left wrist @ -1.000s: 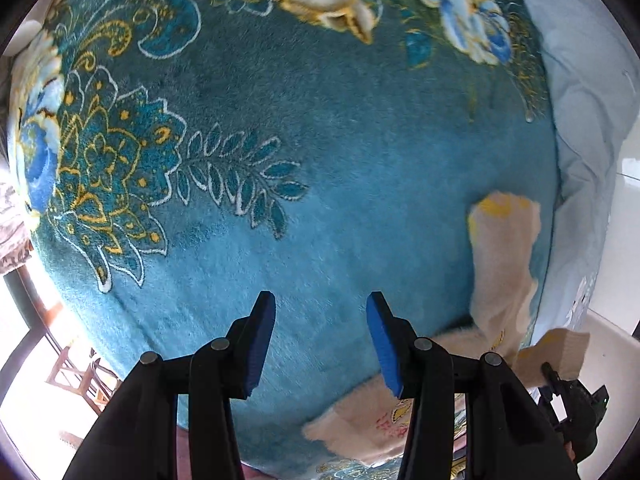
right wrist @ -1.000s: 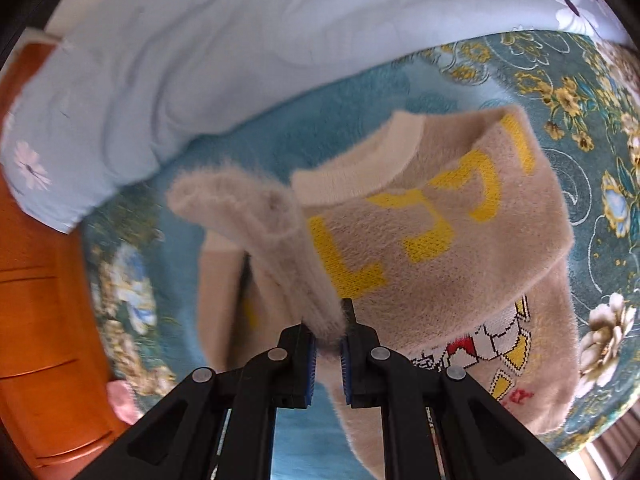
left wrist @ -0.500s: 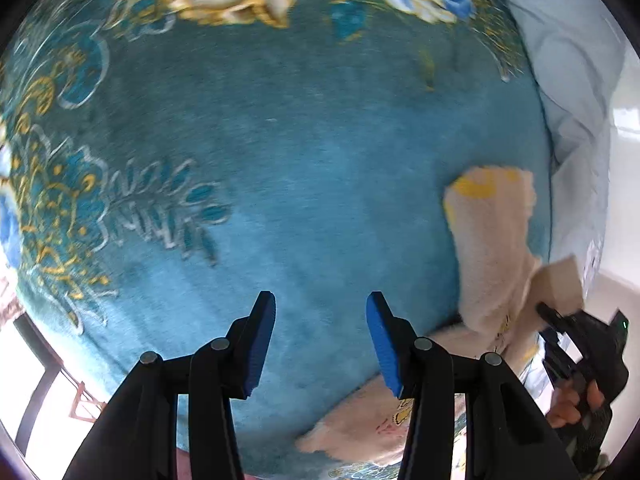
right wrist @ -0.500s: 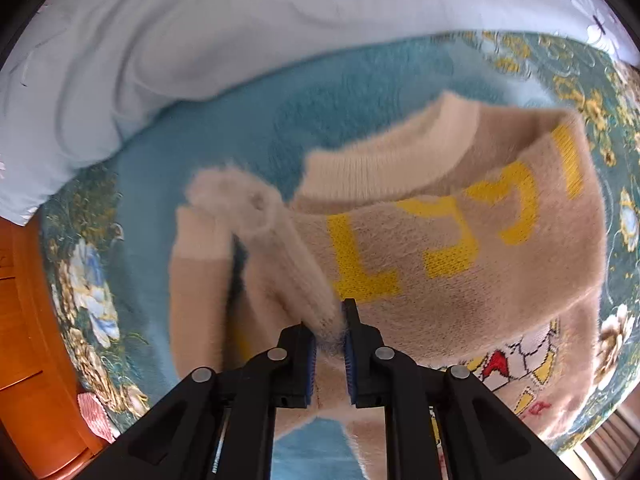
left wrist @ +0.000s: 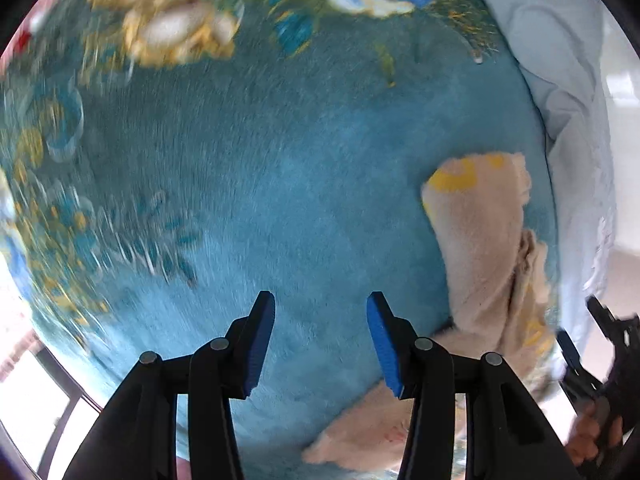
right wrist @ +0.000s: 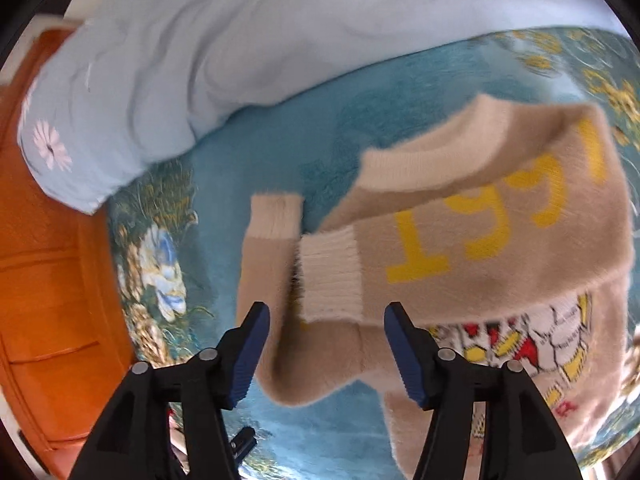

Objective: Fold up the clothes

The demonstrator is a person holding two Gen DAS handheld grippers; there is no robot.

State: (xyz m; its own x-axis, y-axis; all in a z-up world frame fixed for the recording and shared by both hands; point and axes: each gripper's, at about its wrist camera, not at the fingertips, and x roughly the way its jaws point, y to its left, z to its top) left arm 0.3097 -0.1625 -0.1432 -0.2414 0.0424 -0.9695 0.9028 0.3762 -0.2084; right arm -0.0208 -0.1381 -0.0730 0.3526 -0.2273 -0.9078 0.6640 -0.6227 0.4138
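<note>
Right gripper (right wrist: 326, 350): your jaws just opened, dropping sleeve (right wrist: 330, 276) onto sweater (right wrist: 500, 240) | left gripper (left wrist: 320, 340): apart, empty | sleeve fold done.

A beige fuzzy sweater (right wrist: 500, 240) with cream ribbed collar and cuffs, yellow numerals and a red, white and yellow cartoon print lies on a teal blanket (left wrist: 280, 184) patterned with gold, blue and white flowers. A pale blue quilt (right wrist: 240, 40) carries small white daisies. The headboard (right wrist: 44, 280) is orange wood.
</note>
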